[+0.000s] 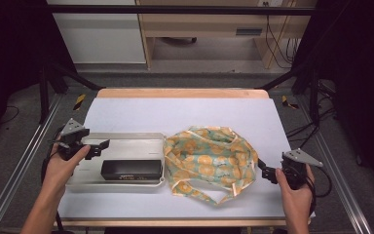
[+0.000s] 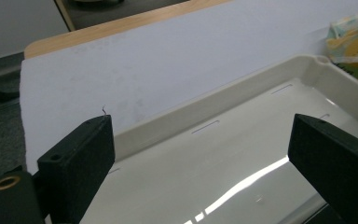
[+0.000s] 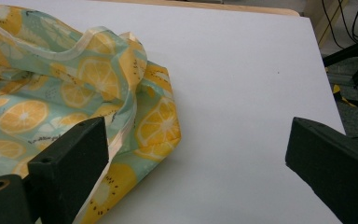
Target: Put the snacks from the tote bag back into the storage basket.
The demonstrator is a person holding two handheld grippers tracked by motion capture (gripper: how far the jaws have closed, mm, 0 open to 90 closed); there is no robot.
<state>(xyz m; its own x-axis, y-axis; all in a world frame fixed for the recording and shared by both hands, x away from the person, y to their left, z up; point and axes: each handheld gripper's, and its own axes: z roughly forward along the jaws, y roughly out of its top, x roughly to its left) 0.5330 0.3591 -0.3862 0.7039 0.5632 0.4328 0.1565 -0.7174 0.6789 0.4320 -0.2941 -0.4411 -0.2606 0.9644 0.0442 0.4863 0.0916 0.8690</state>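
A crumpled bag printed with orange slices on pale green (image 1: 209, 161) lies in the middle of the white table top. To its left sits a shallow cream tray (image 1: 126, 140) holding a black box (image 1: 131, 169). My left gripper (image 1: 99, 146) hovers open over the tray's left end; its jaws stand wide apart above the tray's floor (image 2: 205, 163). My right gripper (image 1: 264, 170) is open just right of the bag, one jaw beside the bag's edge (image 3: 74, 102), nothing between the jaws.
Bare white table top (image 1: 175, 112) stretches behind the tray and bag, with a wooden strip along the far edge. Metal frame rails run down both sides. Cables lie on the floor at the right.
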